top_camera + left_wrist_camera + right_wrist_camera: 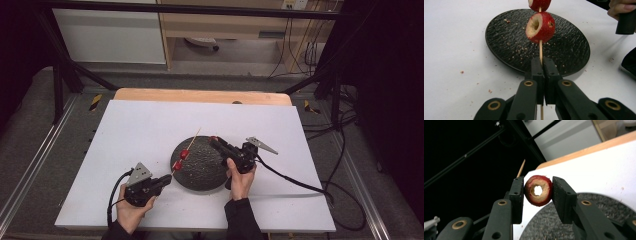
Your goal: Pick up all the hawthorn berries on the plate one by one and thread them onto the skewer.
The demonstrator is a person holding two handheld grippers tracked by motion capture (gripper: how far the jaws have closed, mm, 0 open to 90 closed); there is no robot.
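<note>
My left gripper is shut on the lower end of a thin wooden skewer that slants up over a black textured plate. Two red cored fruit pieces are threaded on the skewer, the nearer piece showing its hollow middle and the farther piece cut off at the top of the left gripper view. My right gripper is above the plate's far edge, shut on a third red cored fruit ring, with the skewer's pointed tip just behind it.
The plate lies on a white board that covers a wooden table. Crumbs are scattered on the plate and the board. Black frame bars and cables run around the table's edges.
</note>
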